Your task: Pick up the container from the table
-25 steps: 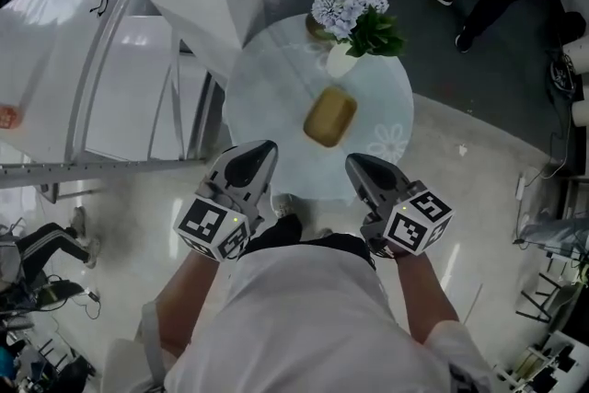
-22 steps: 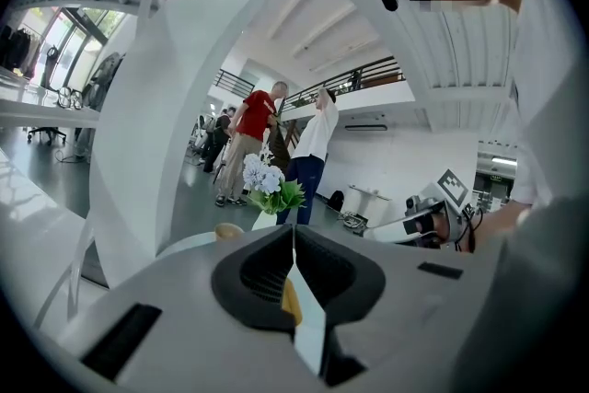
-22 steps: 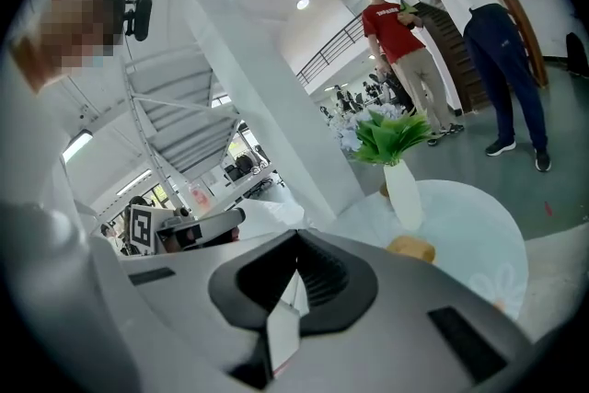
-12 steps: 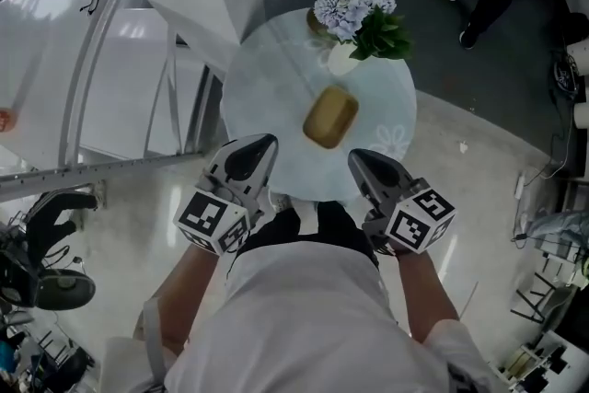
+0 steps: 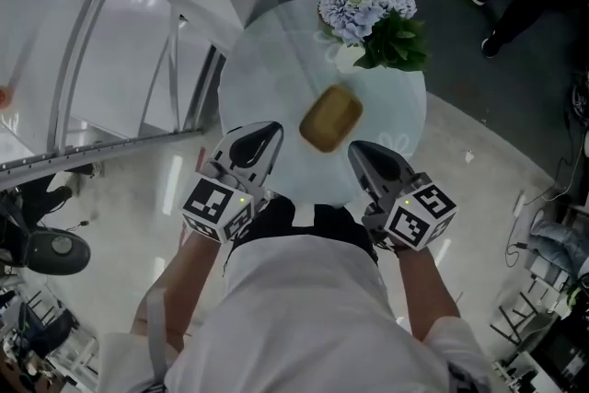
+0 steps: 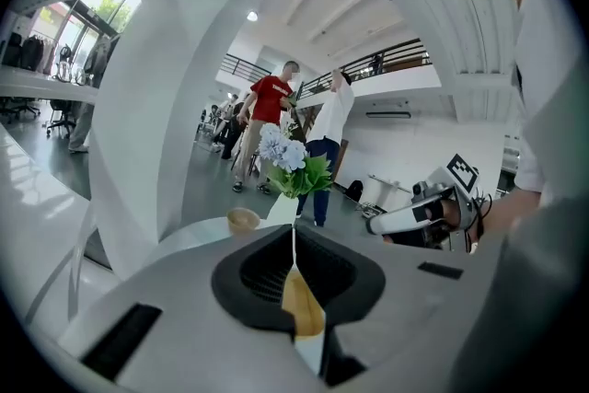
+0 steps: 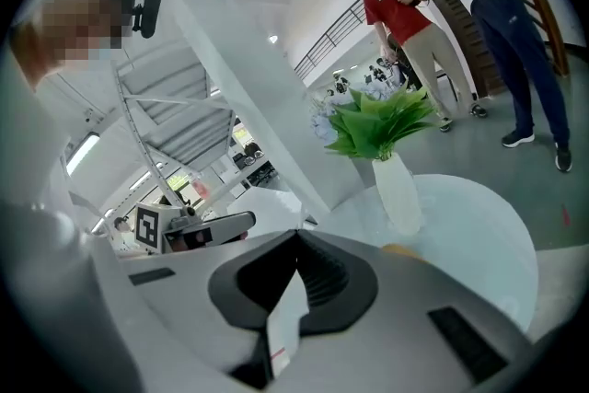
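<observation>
container [image 5: 330,118] rests on round table [image 5: 267,78] near vase [image 5: 347,58].

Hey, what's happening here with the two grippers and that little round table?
A person stands at a round glass table with a gripper in each hand. The left gripper and right gripper hover at its near edge, jaws together, empty. The tan container lies untouched mid-table, near a vase of flowers.
</observation>
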Available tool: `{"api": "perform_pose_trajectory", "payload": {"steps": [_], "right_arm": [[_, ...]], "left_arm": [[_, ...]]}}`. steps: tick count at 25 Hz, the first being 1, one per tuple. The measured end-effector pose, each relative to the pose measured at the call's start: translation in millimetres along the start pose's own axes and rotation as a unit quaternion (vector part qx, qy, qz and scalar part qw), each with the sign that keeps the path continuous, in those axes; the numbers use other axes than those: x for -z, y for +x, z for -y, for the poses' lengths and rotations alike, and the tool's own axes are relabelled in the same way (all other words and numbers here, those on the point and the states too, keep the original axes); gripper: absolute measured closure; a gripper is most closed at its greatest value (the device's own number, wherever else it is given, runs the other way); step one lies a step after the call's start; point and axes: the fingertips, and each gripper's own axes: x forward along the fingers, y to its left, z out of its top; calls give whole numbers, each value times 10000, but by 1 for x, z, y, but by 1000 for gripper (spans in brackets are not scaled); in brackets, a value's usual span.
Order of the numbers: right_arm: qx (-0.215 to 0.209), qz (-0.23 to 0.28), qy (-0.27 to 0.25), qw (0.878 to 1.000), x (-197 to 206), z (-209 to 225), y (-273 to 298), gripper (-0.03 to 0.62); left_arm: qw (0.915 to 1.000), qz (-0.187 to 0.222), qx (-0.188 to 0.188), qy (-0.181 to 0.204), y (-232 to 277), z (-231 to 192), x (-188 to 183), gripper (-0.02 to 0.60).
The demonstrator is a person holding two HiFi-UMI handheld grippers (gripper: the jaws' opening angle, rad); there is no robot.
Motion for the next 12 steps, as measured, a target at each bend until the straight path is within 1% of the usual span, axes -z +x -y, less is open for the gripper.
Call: {"api": "perform_pose_trajectory", "payload": {"steps": [6, 12], "right_arm": [[-255, -294, -14, 9992, -1, 29, 8, 572], [-431, -595, -32, 9973, 7, 54, 17, 572]], "left_arm": [[9995, -191, -238, -29, 34, -7, 18, 558], [9984, -421, -385, 23, 67, -18, 42, 558]]}}
